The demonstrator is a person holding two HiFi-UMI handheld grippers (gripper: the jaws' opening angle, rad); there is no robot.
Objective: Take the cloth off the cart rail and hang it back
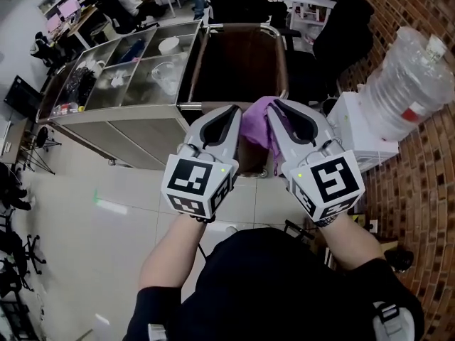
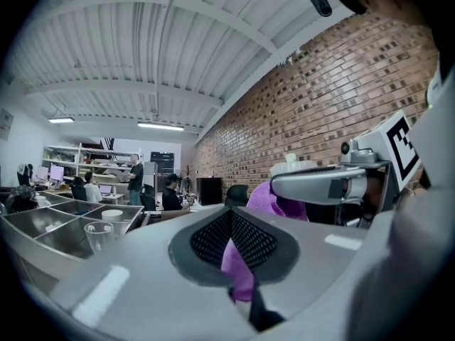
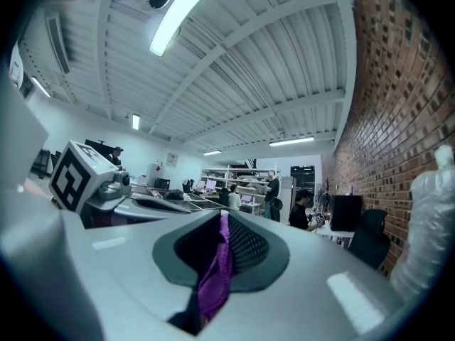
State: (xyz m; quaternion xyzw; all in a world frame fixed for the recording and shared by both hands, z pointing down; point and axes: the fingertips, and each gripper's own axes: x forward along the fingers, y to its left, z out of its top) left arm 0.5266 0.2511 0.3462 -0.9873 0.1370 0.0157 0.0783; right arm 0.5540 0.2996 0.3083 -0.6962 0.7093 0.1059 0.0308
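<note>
Purple cloth (image 1: 257,119) is in the centre of the head view, held up between the two grippers. The left gripper (image 1: 235,111) has its jaws closed on one edge of it. In the left gripper view a purple fold (image 2: 238,268) is squeezed between the dark ribbed pads (image 2: 210,240). The right gripper (image 1: 274,106) is also nearly closed, clamped on the other edge, with the fabric pressed in its jaws (image 3: 215,279).

The cloth is above the near edge of the brown bin (image 1: 238,62) at the right end of the cart (image 1: 135,144). I cannot tell whether it touches that edge. The inside of the bin is dark and I cannot see what it contains. A metal rail (image 1: 245,27) curves around its far end.

To the left of the bin, the steel compartments (image 1: 128,84) of the cart are open at the top. One holds a white bowl (image 1: 168,45), and the next one holds a clear cup (image 1: 162,73) standing upright. The leftmost one holds a heap of dark small things (image 1: 78,84), too small to identify.

At the right of the frame, a large clear water bottle (image 1: 409,77) stands upside down on a white dispenser (image 1: 355,130), beside the brick wall.
</note>
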